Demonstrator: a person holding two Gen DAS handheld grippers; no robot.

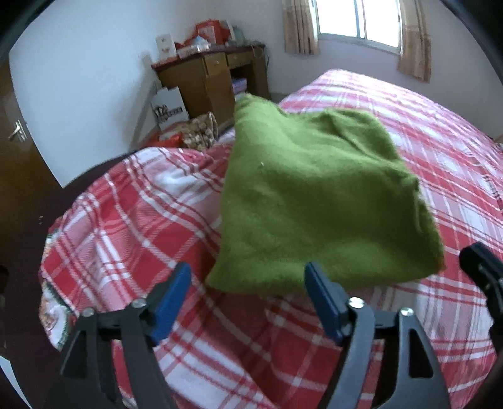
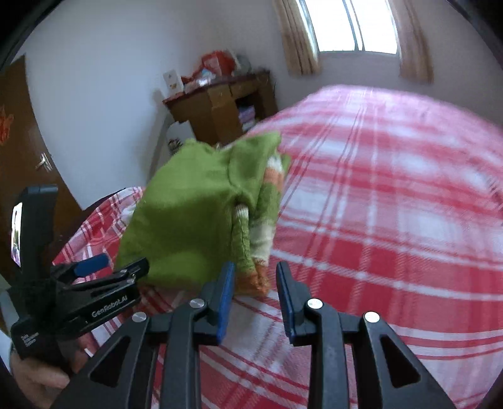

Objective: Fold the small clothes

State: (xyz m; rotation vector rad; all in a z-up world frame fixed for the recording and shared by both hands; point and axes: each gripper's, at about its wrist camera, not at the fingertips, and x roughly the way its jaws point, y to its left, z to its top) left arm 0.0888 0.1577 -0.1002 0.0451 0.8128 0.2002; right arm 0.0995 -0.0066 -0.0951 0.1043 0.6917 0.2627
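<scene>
A folded green knit garment (image 1: 314, 195) lies on the red-and-white plaid bed (image 1: 157, 226). In the right wrist view its folded edge (image 2: 251, 239) shows white and orange stripes. My left gripper (image 1: 246, 277) stands open at the garment's near edge, with its blue pads on either side of the near left corner and not pressing it. My right gripper (image 2: 256, 270) is open too, its jaws narrower, and the striped corner lies just ahead of its tips. The left gripper (image 2: 116, 266) also shows at the garment's left side, held by a hand (image 2: 31, 377).
A wooden desk (image 1: 213, 75) piled with red and white items stands in the far corner under a curtained window (image 1: 358, 22). A brown door (image 1: 19, 138) is at left. Bags and a white box (image 1: 168, 108) sit on the floor beside the bed.
</scene>
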